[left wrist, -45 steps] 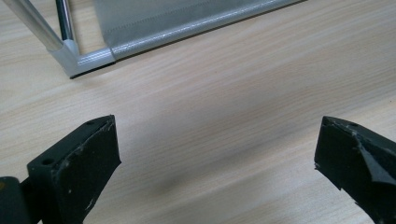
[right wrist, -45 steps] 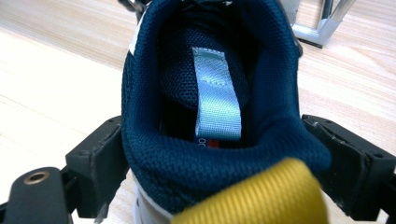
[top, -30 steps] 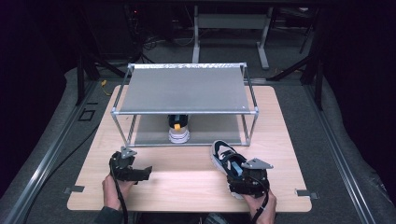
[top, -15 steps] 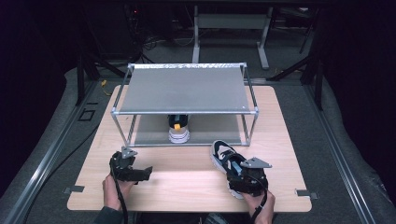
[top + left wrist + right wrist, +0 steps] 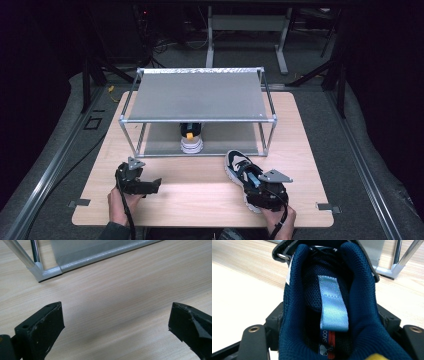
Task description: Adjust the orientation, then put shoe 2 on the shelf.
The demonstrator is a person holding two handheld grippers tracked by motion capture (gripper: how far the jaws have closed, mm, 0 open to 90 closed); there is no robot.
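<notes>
Your right gripper (image 5: 261, 186), at the lower right of the high view, has just been closing its jaws, and the heel of the blue sneaker (image 5: 243, 172) sits between them. In the right gripper view the padded blue collar of the sneaker (image 5: 324, 302) bulges between the two black jaws, which press against its sides, so you are grasping the shoe. It lies on the wooden table (image 5: 200, 185), its toe toward the metal rack (image 5: 197, 97). A second shoe (image 5: 191, 140) stands on the rack's lower shelf. Your left gripper (image 5: 150, 184), at the lower left, rests on the table with its jaws spread wide and only bare wood between them.
</notes>
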